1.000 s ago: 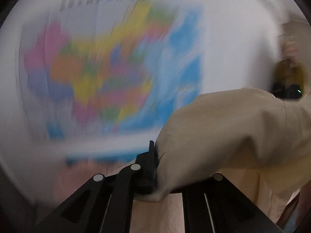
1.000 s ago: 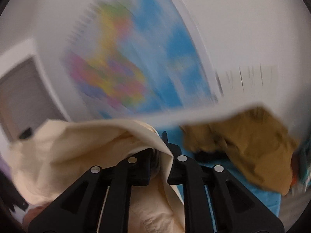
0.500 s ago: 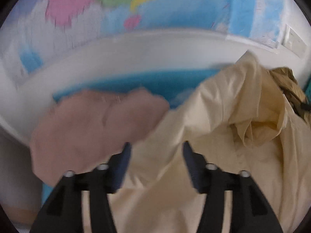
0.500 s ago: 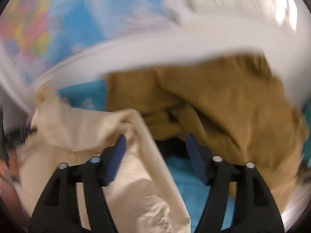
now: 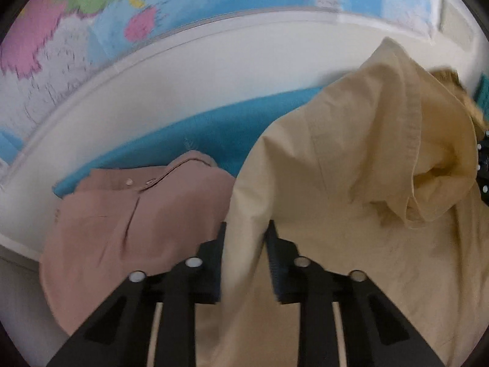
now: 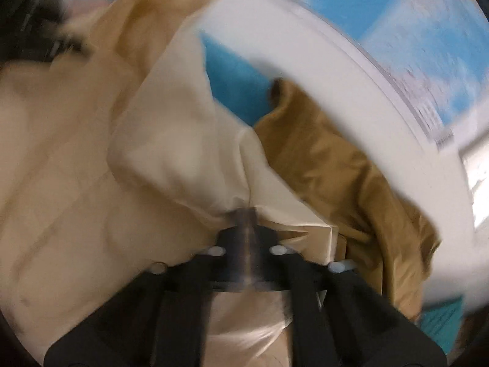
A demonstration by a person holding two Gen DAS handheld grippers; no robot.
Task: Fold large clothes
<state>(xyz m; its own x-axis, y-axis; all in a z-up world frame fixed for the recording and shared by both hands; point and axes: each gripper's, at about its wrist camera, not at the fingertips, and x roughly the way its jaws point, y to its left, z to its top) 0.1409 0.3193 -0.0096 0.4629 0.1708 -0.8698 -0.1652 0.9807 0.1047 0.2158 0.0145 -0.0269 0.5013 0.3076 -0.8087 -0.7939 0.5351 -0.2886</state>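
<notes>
Cream cotton shirt (image 5: pixel 351 183) is pinched by the left gripper (image 5: pixel 246 238), jaws just closed; right gripper (image 6: pixel 244 214) looks clamped on it too, though blurred.
</notes>
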